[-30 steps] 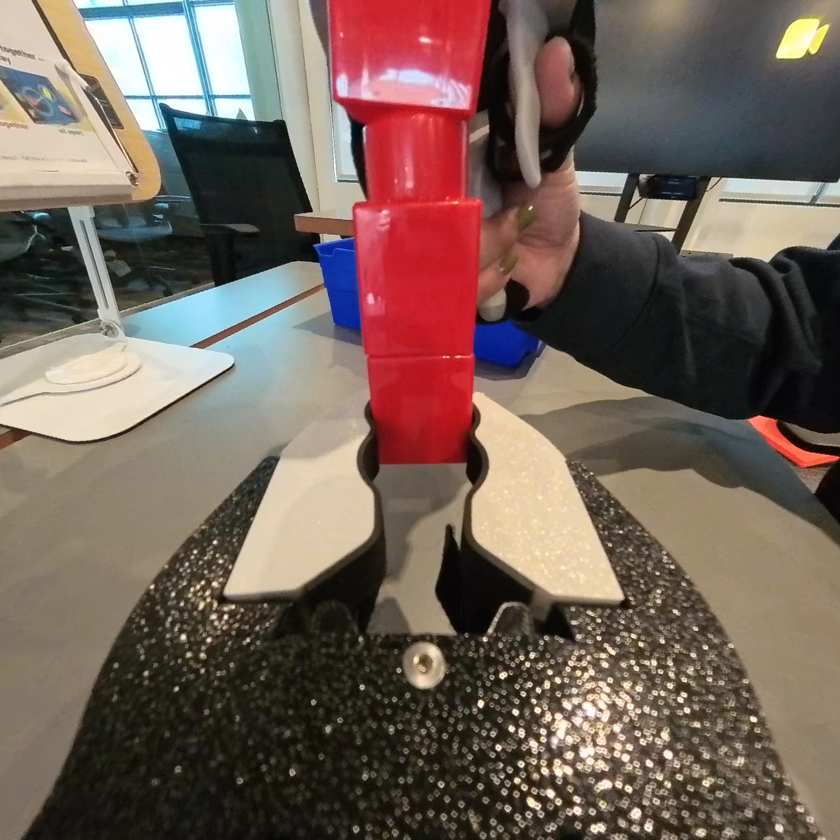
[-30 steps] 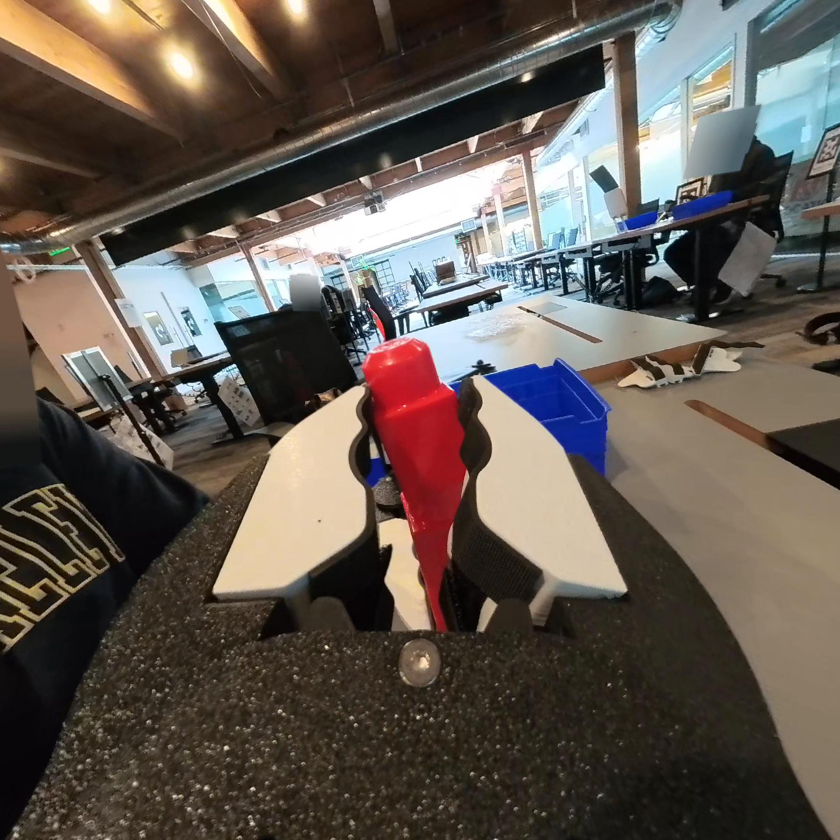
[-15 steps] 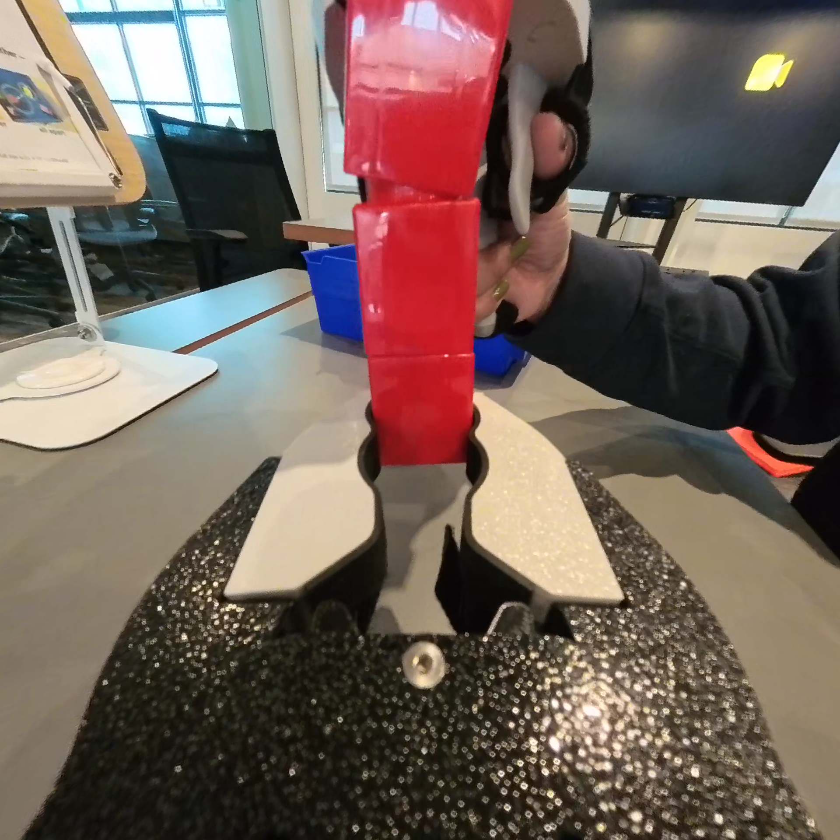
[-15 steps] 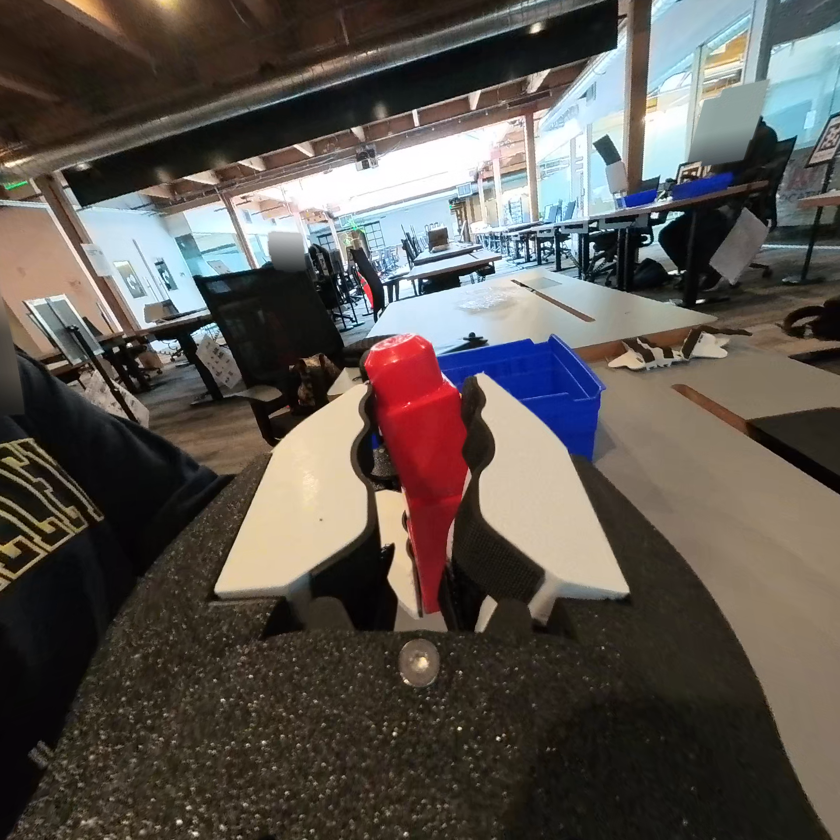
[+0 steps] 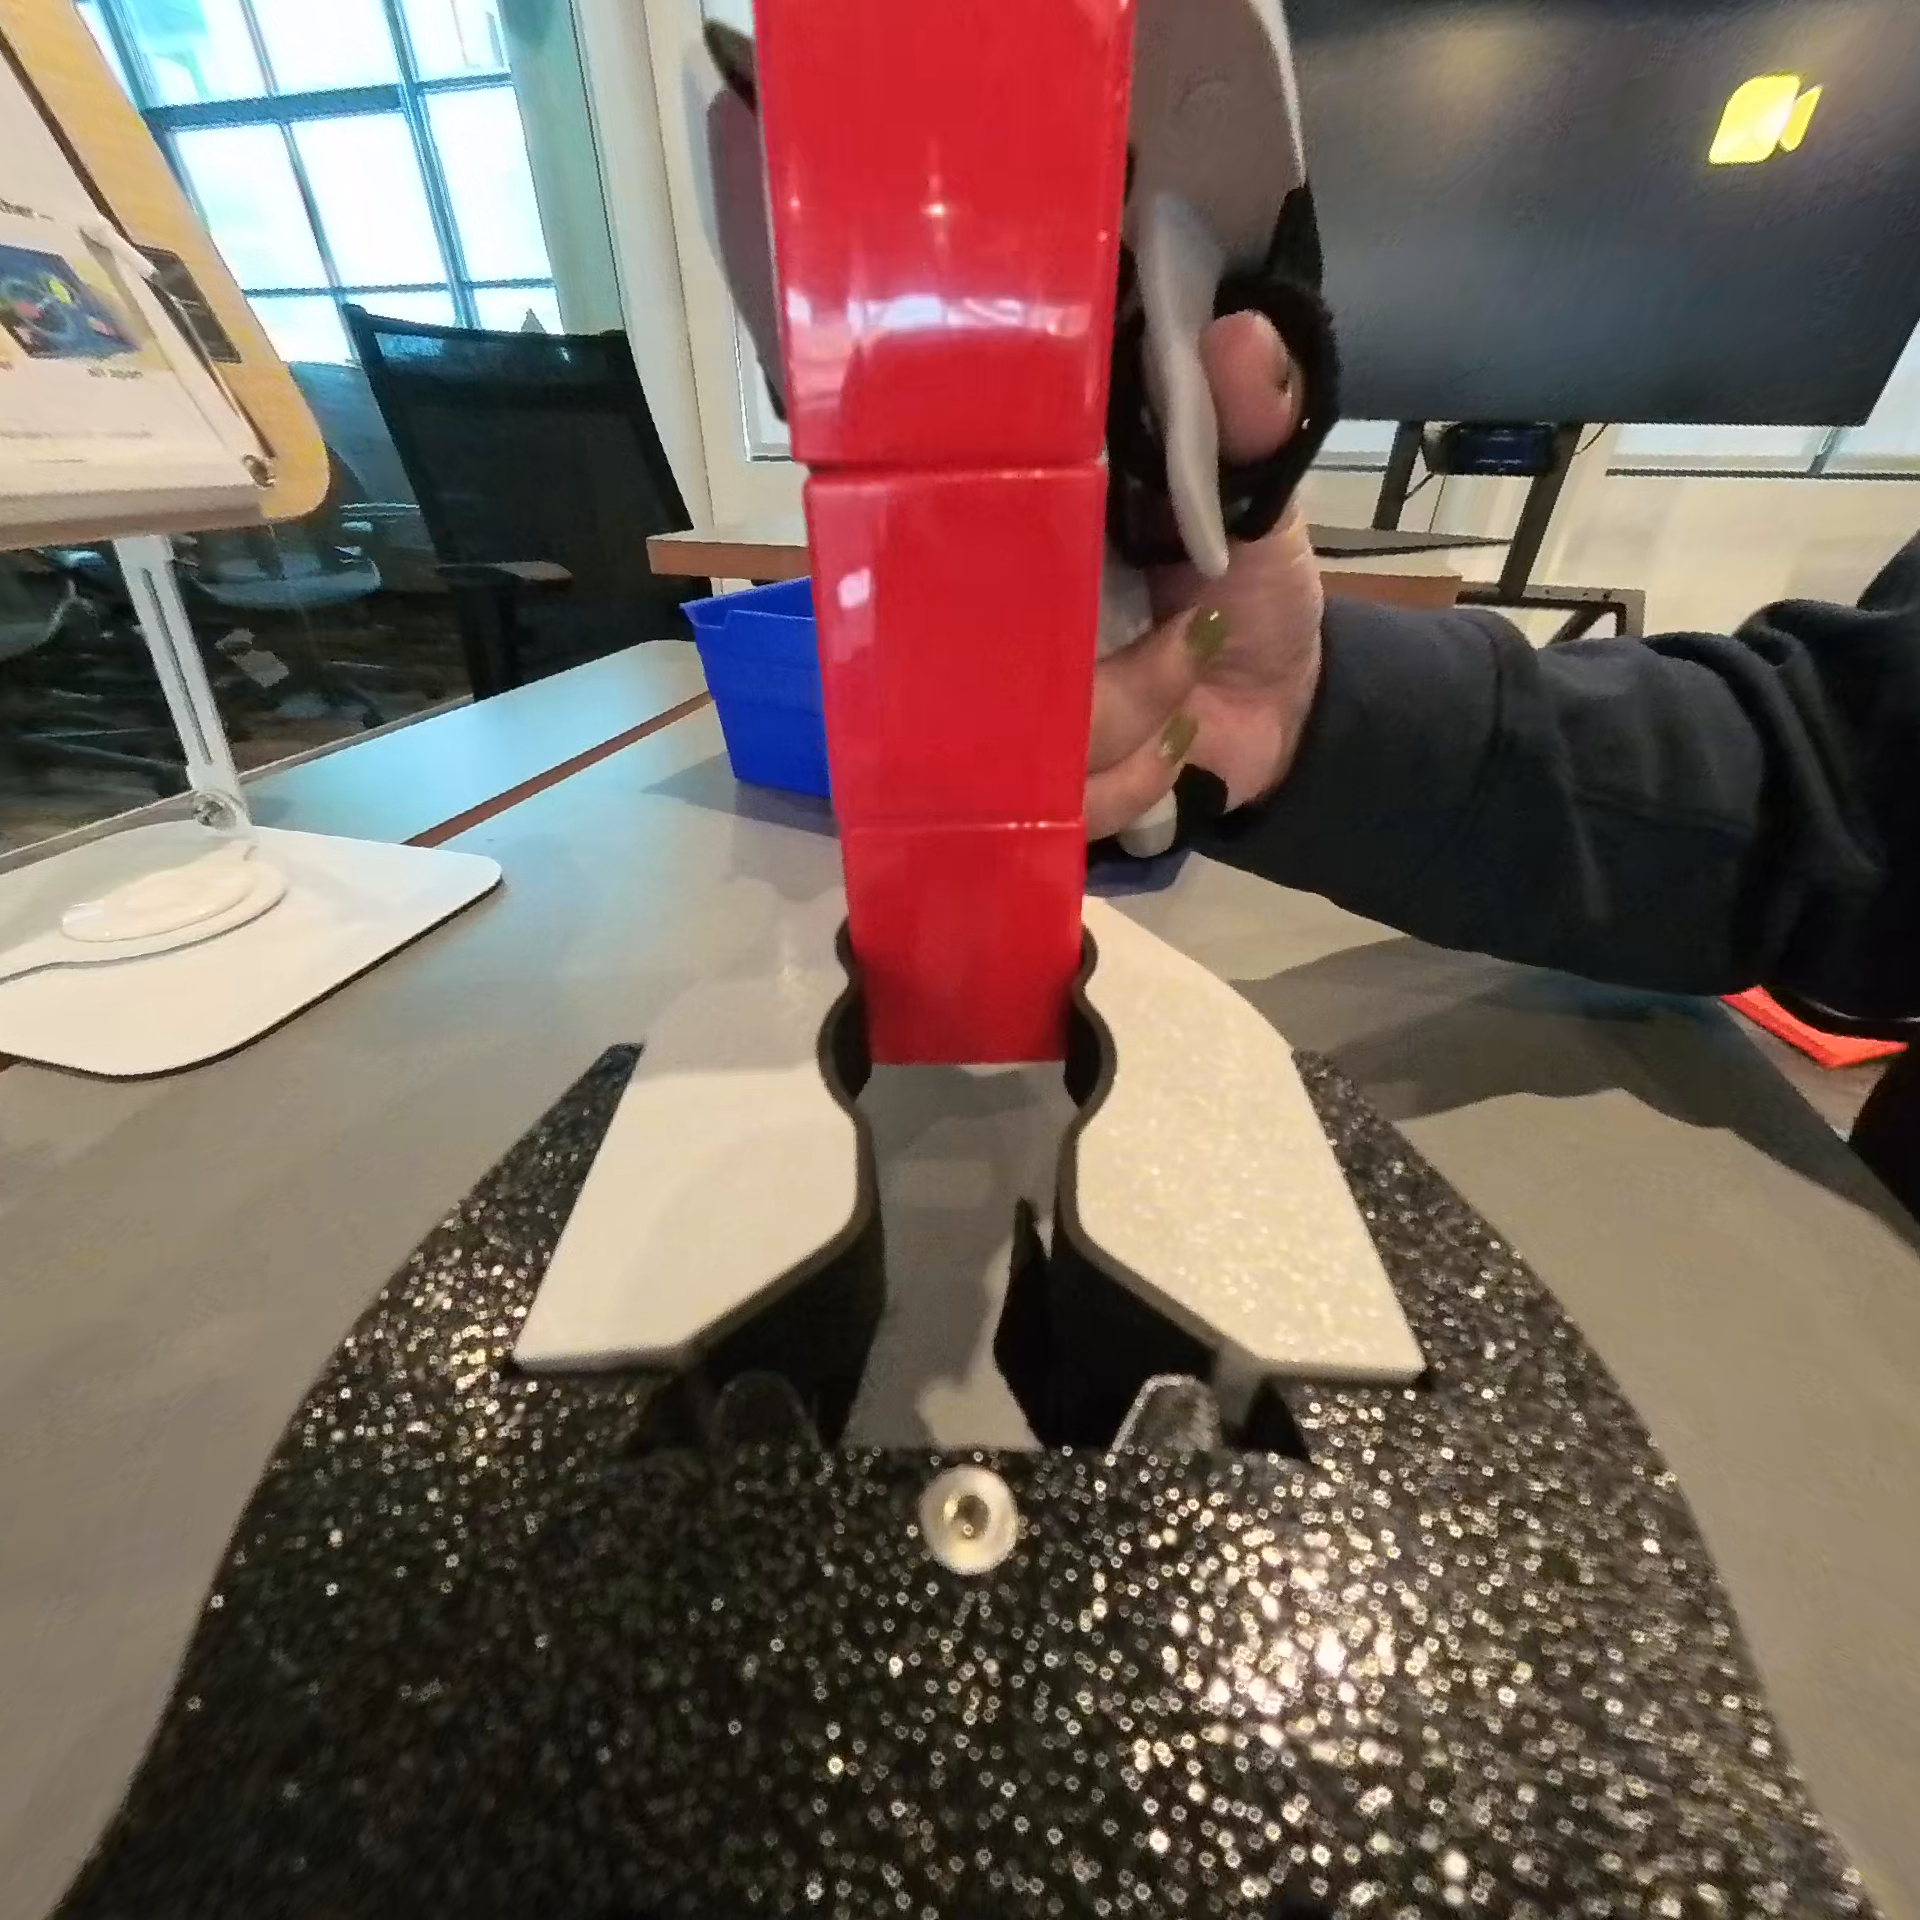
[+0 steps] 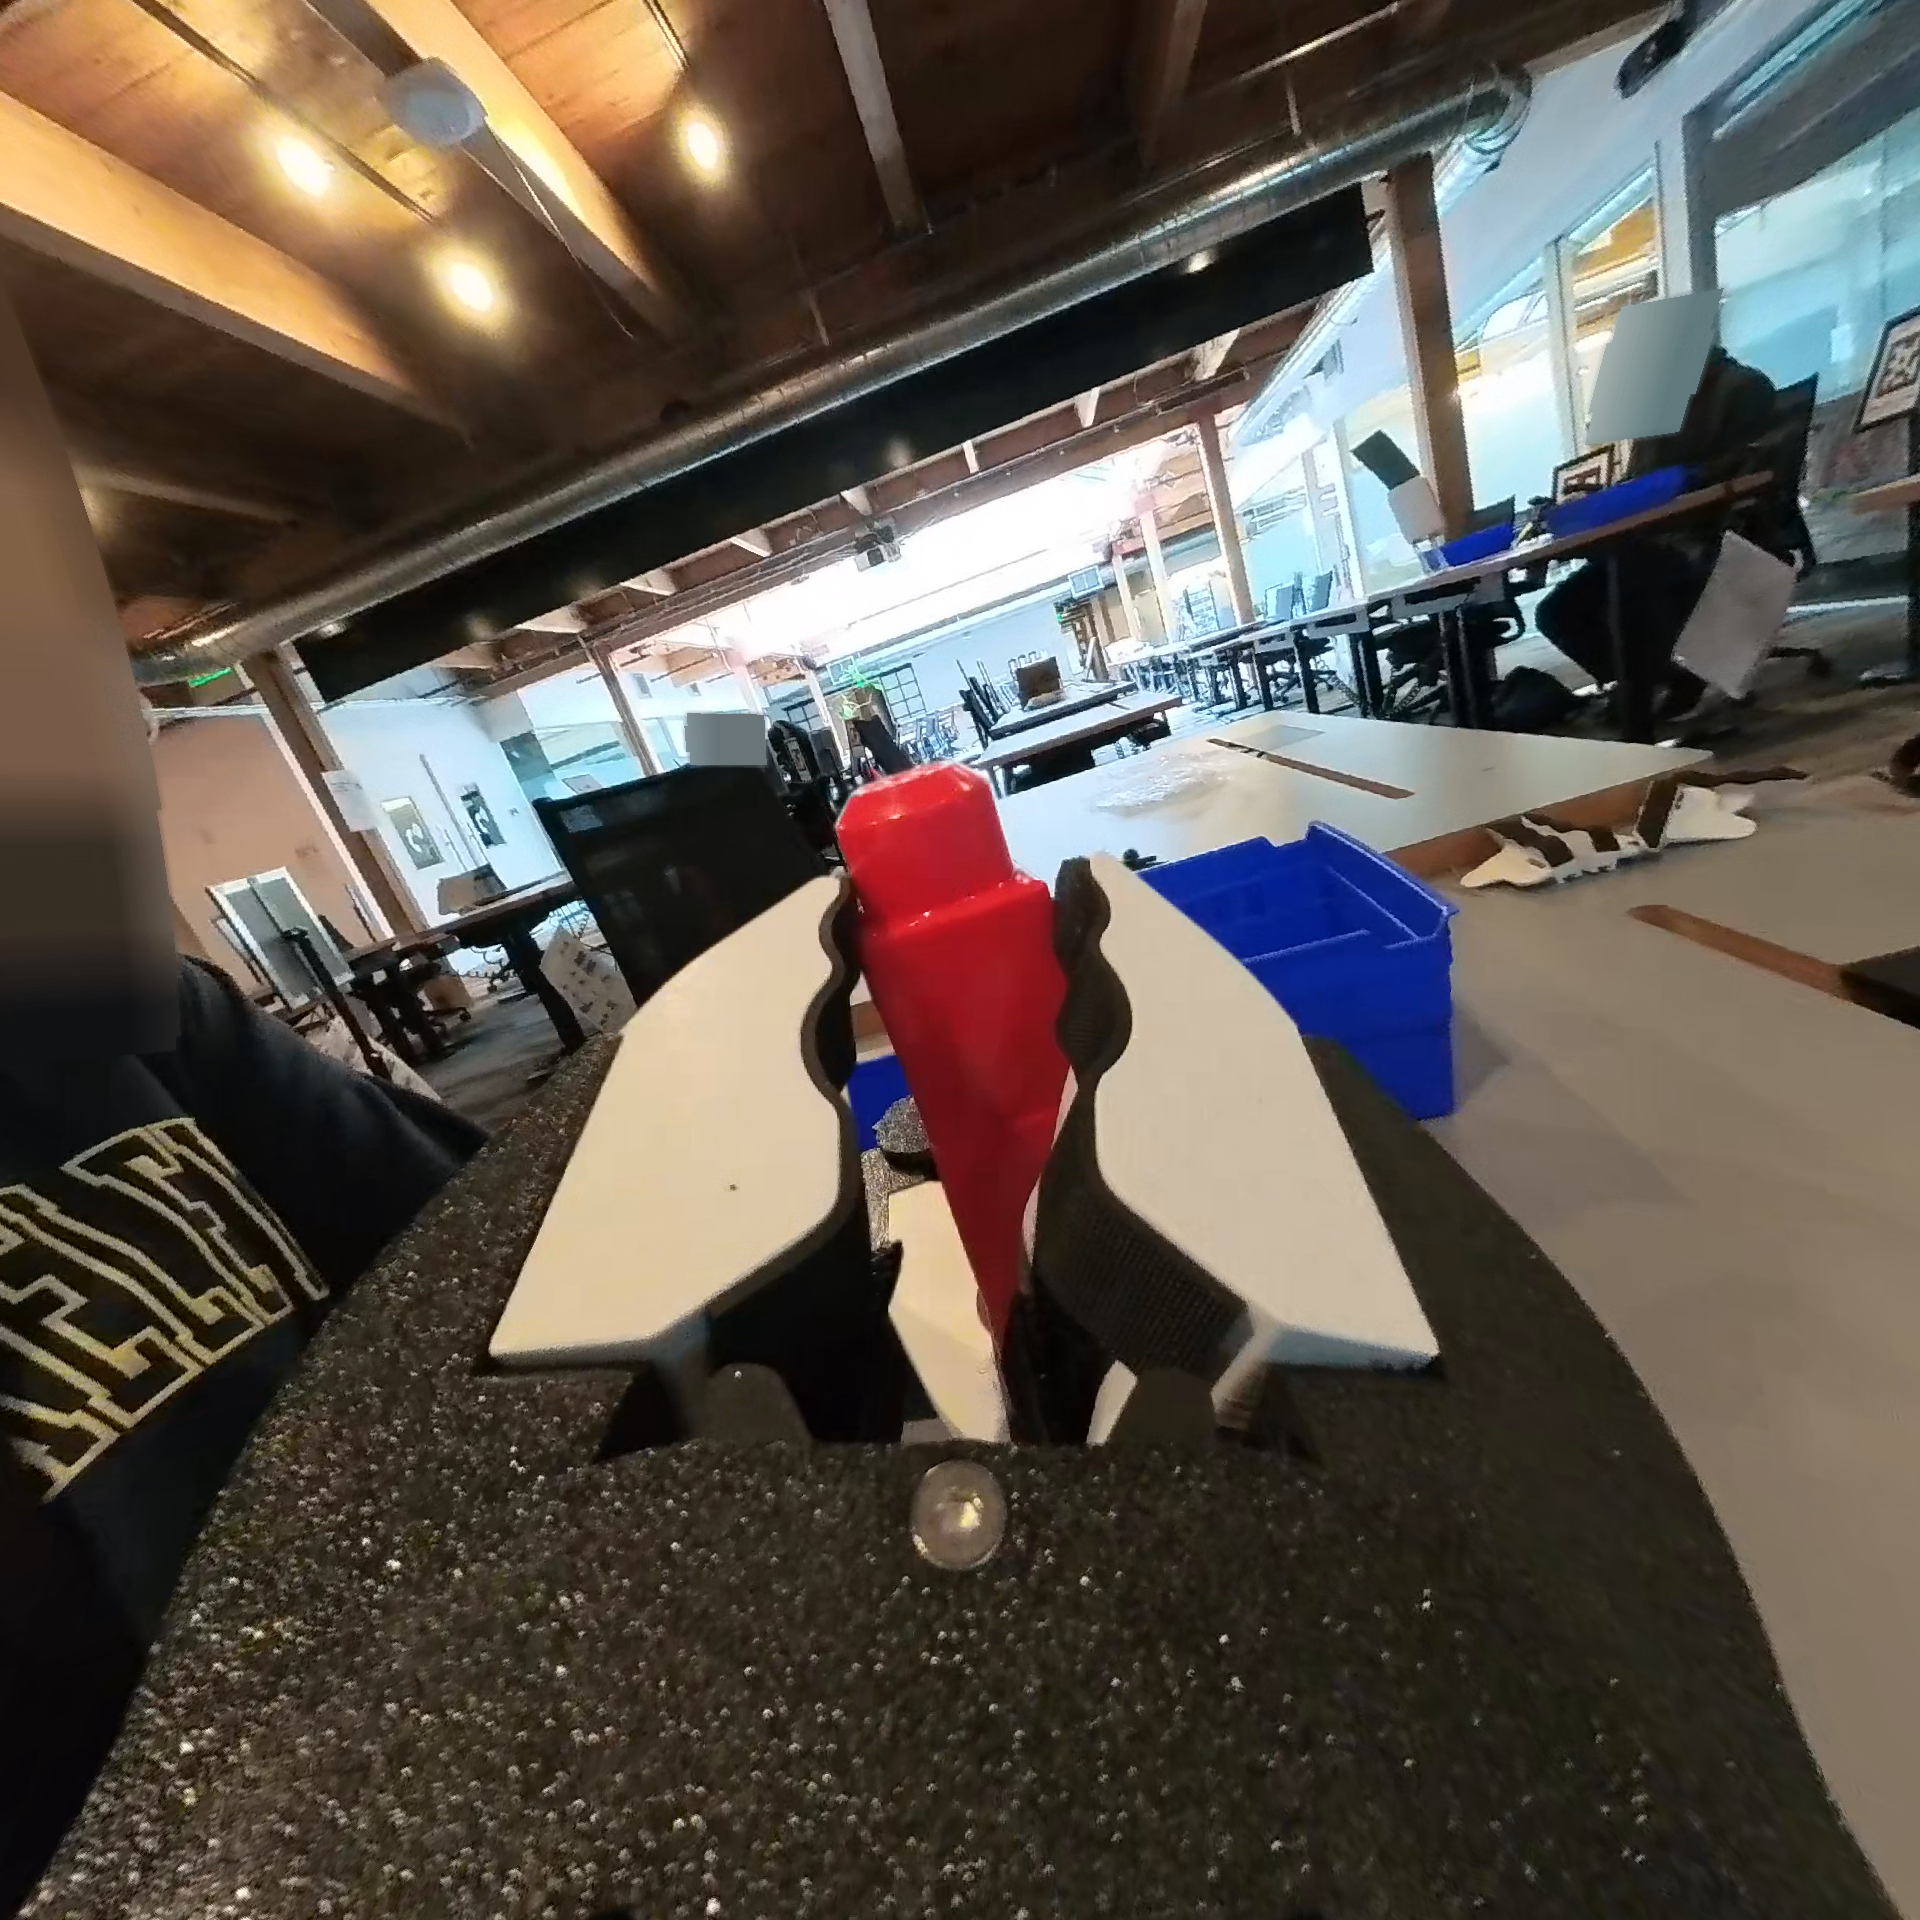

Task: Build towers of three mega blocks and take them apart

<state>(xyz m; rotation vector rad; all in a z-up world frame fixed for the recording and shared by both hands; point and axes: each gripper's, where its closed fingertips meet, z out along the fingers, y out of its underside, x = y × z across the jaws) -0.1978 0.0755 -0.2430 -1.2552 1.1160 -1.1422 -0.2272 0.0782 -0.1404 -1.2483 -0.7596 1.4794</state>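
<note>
Left wrist view looks straight along the left gripper [image 5: 971,997], whose two pale fingers [image 5: 717,1174] are clamped on the bottom block [image 5: 961,940] of a red tower standing upright in front of the camera. On that block sits the middle block [image 5: 951,644], and on that the top block [image 5: 940,223], seated flush with no stud showing between them; its upper end runs out of the frame. The bottom block is held off the grey table [image 5: 260,1195], with the tabletop showing beneath it. Just behind and to the right of the tower, a hand [image 5: 1210,665] in a dark sleeve grips the handle of the other tool. A blue bin [image 5: 764,675] stands on the table behind the tower, and a white stand base [image 5: 239,935] with a tilted board lies off to the left.

From the right wrist view, the right gripper [image 6: 956,940] is closed on that top block [image 6: 961,997], whose round stud pokes out past the fingertips. The blue bin [image 6: 1340,966] is just beyond, to the right, on the table [image 6: 1662,1195]. A person's dark sweatshirt [image 6: 156,1247] fills the left edge.
</note>
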